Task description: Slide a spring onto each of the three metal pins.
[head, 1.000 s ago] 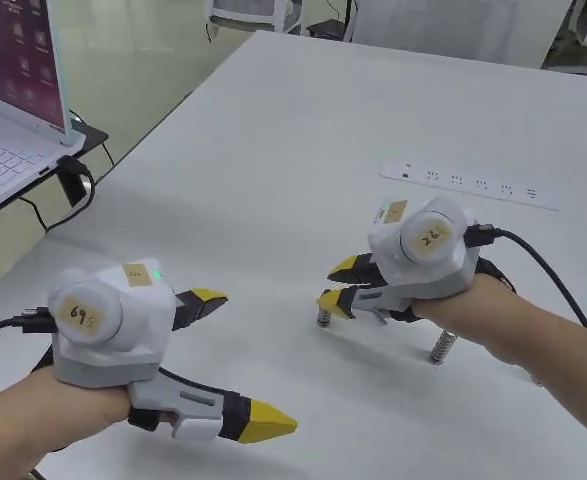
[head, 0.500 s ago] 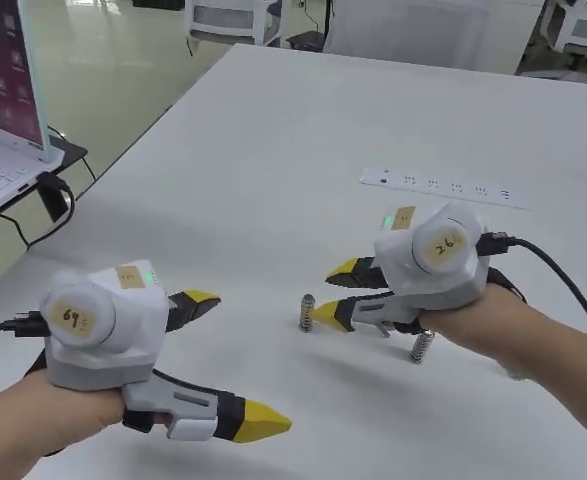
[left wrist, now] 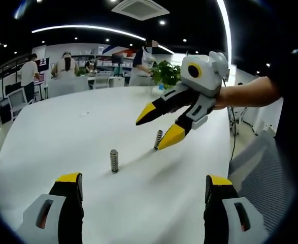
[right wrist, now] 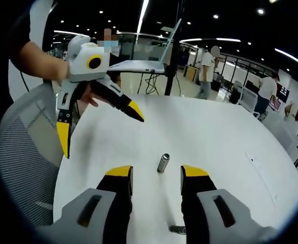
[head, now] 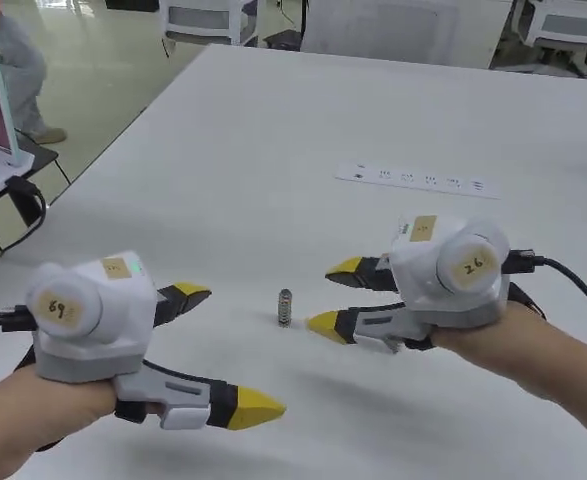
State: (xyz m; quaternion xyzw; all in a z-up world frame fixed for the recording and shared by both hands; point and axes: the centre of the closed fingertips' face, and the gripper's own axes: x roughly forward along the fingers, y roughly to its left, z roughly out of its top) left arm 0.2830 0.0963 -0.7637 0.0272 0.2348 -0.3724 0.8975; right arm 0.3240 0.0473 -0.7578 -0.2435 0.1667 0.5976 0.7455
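The left gripper [head: 223, 348] is held low over the white table [head: 273, 150] at the near left, its yellow-tipped jaws spread wide with nothing between them. The right gripper [head: 331, 295] faces it from the right, jaws also apart but by a narrower gap, and empty too.

A spring [head: 285, 307] stands upright on the table between the two grippers, just beside the right gripper's lower tip and apart from it. Its top looks dark; whether a pin runs through it cannot be told.

In the left gripper view, the left gripper [left wrist: 143, 183] looks across at the spring [left wrist: 114, 160] and, further off, a second spring [left wrist: 159, 139], also upright, which stands right by the lower tip of the right gripper [left wrist: 155, 132]; whether they touch is unclear.

In the right gripper view, the spring [right wrist: 163, 162] stands just ahead of the gap of the right gripper [right wrist: 157, 172], with the left gripper [right wrist: 101, 130] beyond it.

A power strip [head: 418, 181] lies flat further back on the table, well apart from the springs.
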